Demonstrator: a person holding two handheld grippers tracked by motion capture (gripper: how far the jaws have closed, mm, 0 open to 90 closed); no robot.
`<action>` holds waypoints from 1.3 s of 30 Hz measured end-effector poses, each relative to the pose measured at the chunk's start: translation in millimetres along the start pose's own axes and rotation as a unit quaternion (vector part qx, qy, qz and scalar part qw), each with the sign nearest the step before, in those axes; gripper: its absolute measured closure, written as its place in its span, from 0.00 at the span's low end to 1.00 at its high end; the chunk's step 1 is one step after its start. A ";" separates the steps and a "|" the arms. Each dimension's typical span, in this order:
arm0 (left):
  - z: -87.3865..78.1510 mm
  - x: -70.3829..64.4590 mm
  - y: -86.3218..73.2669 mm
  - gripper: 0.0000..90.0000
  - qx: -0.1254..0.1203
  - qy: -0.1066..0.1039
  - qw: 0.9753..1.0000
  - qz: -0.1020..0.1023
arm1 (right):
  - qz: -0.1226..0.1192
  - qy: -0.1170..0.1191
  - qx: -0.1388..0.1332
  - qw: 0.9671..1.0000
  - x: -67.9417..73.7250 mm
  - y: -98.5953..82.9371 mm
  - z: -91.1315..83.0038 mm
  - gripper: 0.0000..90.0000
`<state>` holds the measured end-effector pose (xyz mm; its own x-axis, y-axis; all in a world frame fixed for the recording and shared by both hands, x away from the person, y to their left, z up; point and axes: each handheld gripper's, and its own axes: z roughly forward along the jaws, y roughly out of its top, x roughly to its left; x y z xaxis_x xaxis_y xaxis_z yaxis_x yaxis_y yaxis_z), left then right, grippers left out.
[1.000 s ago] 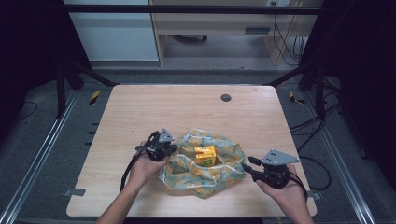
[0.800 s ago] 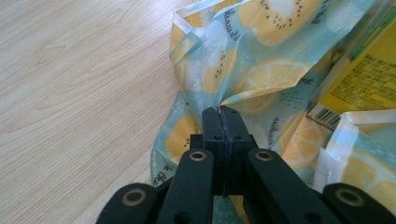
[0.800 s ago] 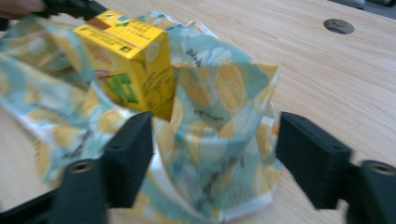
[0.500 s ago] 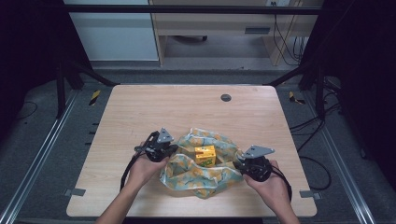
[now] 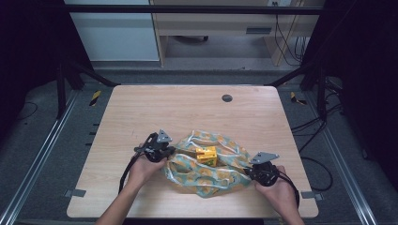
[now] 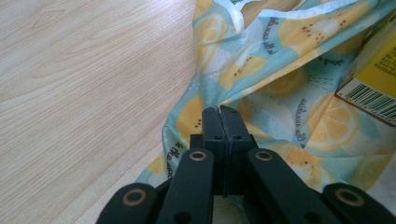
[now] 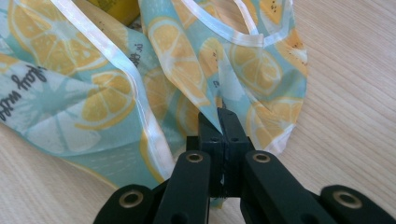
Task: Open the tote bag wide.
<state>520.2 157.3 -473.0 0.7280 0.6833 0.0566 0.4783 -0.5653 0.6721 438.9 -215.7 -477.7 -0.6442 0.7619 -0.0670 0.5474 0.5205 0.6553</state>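
Since a second ago, the right gripper (image 5: 248,171) has moved in from the side and is now biting the right edge of the lemon bag (image 5: 206,172). Its fingers (image 7: 229,122) are pressing tight together, with a fold of the bag's cloth pinched between them. The left gripper (image 5: 167,153) is staying where it was, at the bag's left edge. Its fingers (image 6: 210,122) are also pressing tight together, and they are pinching a bit of the cloth too. The bag is lying crumpled on the wooden bench (image 5: 187,110), near the front edge, between the two grippers. A yellow box (image 5: 206,154) is sitting in the open top of the bag, close to the middle. Each hand is wrapping around its own gripper from below. A small dark round spot (image 5: 227,98) is showing on the bench, well apart from the bag.
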 end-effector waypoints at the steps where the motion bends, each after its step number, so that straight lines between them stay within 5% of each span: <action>1: 0.5 -0.3 -0.2 1.00 0.001 0.001 1.000 0.001 | 0.001 0.000 0.001 1.000 -0.7 -0.3 0.2 1.00; 19: 5.3 1.9 -6.0 1.00 0.016 -0.003 1.000 -0.003 | -0.005 -0.004 0.018 1.000 -3.0 -0.6 8.1 1.00; 30: 6.0 -4.5 -4.8 1.00 0.027 0.017 0.999 0.027 | -0.007 -0.010 0.020 1.000 -2.8 0.0 8.3 1.00; 34: 1.0 -4.3 -5.5 1.00 0.018 0.011 1.000 0.022 | 0.001 -0.012 0.007 1.000 -4.1 0.1 5.8 1.00; 35: -1.8 -4.4 -5.8 0.87 0.011 0.012 1.000 0.023 | 0.008 -0.007 -0.017 1.000 -6.0 0.1 0.0 0.96; 36: -5.7 -4.3 -5.9 0.77 0.002 0.013 1.000 0.022 | 0.017 -0.009 -0.031 0.999 -7.6 0.0 -3.7 0.74; 39: -19.0 -1.8 -4.6 0.64 -0.032 0.019 0.999 -0.003 | 0.028 -0.011 -0.049 0.998 -9.9 0.4 -11.5 0.61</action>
<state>507.3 167.4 -462.2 0.7057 0.7040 0.0795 0.4495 -0.5317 0.7179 439.3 -227.6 -468.2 -0.6011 0.7980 -0.0433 0.5276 0.4370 0.7285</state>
